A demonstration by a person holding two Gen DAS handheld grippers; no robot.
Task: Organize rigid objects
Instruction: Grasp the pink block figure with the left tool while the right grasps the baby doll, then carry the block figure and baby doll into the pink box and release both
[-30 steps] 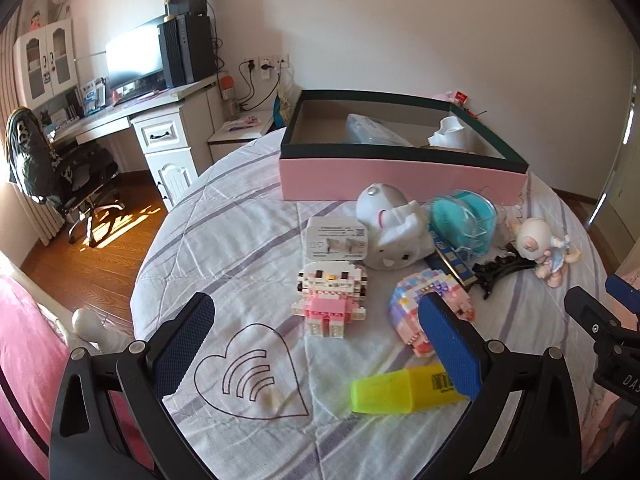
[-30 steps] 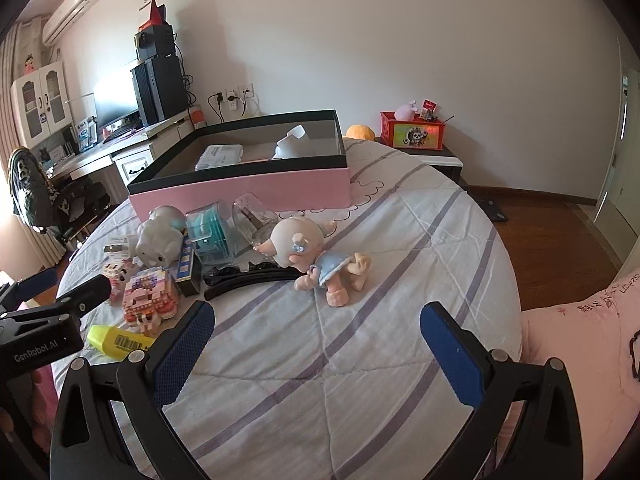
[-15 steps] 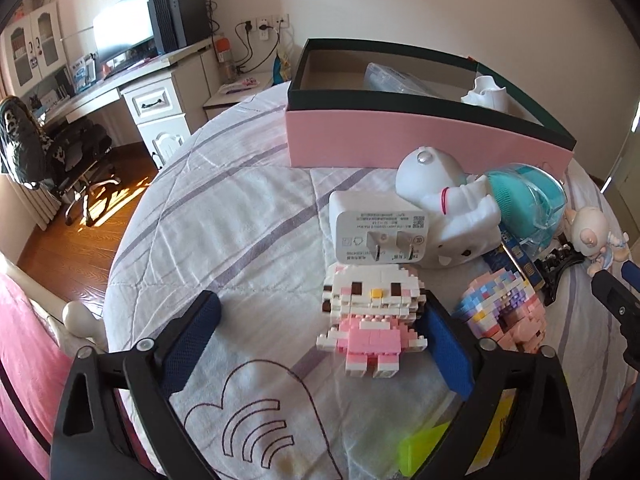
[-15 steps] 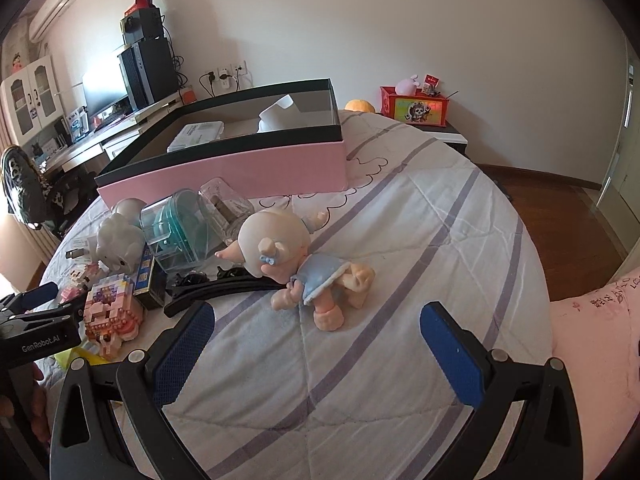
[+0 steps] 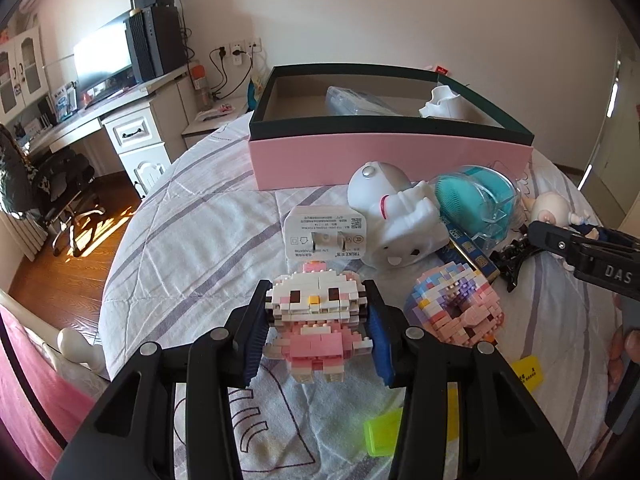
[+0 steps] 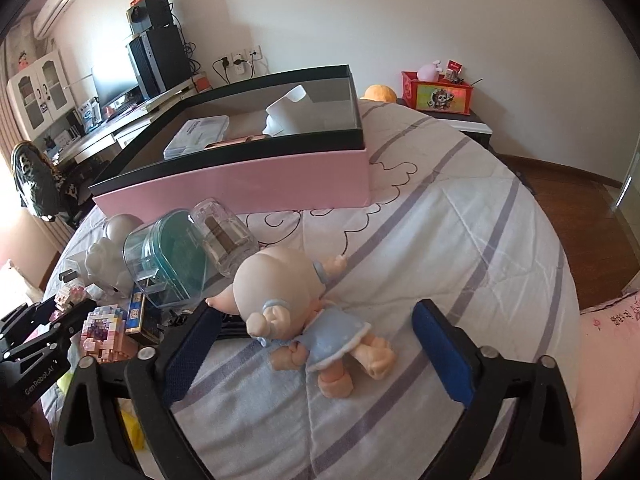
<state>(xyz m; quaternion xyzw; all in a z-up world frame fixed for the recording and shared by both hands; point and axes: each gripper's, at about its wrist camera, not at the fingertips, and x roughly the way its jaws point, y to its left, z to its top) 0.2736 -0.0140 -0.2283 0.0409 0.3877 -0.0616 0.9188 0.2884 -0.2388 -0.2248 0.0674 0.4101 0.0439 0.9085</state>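
My left tongs have just been closing and now sit clamped on the brick cat figure, one blue pad against each side of its wide white head, so the grip runs across the figure's width while its long axis, head to feet, points back toward me. It stands on the bed at the near edge of the toy pile, and the pink box lies straight ahead on the far side, beyond the white charger and the white cat lamp. As I judge it, the lift has to go up and over those two. My right tongs have just been closing too, but they are still well apart; the doll in the blue dress lies between them without either pad touching it. It lies slanted, head to the far left and feet to the near right, so its long axis runs crosswise between the pads. For this hand the box sits far and to the left, past the teal case and the clear jar. The doll is the right hand's reach; the brick donut lies closer to my left
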